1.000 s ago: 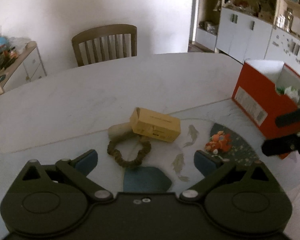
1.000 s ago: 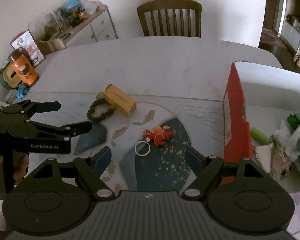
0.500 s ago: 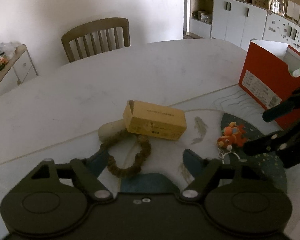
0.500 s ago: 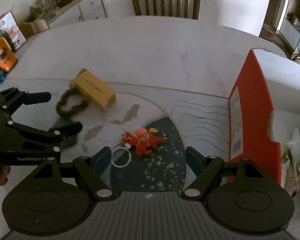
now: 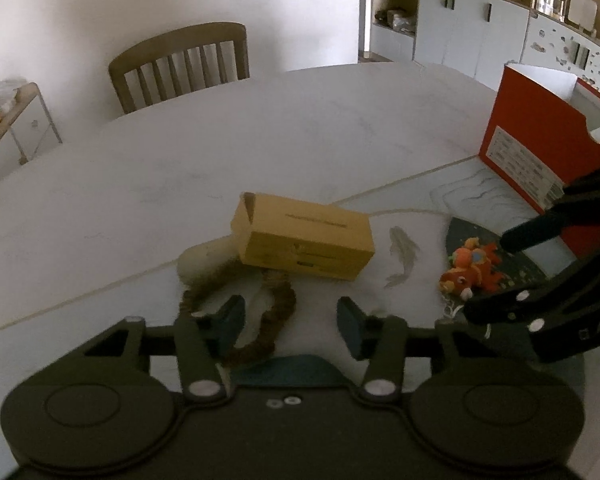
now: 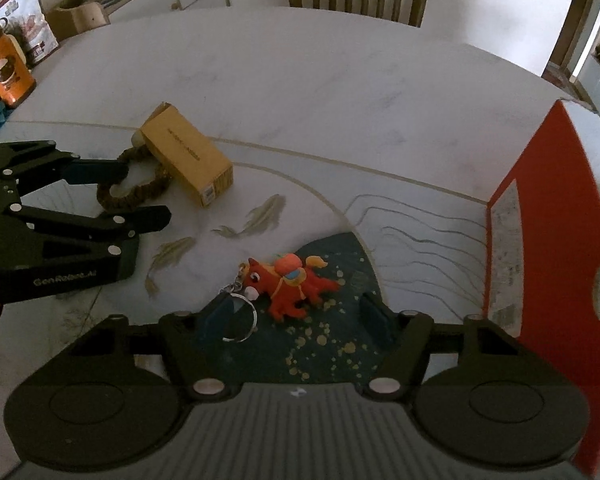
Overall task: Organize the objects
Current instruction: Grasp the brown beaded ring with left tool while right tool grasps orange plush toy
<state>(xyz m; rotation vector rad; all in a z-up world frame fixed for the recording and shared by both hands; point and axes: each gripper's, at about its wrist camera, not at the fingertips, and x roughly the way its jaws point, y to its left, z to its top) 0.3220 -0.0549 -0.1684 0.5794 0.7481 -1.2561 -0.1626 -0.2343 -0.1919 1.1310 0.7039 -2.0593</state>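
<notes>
1. Closing in from above, the left claw has just been narrowing its jaws around the near arc of the brown fabric scrunchie, which lies between them; I cannot see the pads pressing it yet, so I read it as released.
2. The scrunchie lies on the bench near its middle, its far arc tucked under the yellow cardboard box, with a pale cylindrical object touching behind.
3. It looks soft, light and limp; pinching one strand of the loop should hold, though the box resting on it may drag along.
4. The right claw has likewise been closing, its jaws either side of the orange plush horse keychain; the pads stand clear of it, so it grips nothing.
5. The keychain sits on the dark blue patch of the printed mat, close to the red box at the bench's right side.
6. The plush body seems squashy and light, and grips best across its middle; the metal ring is thin and likely slippery.
</notes>
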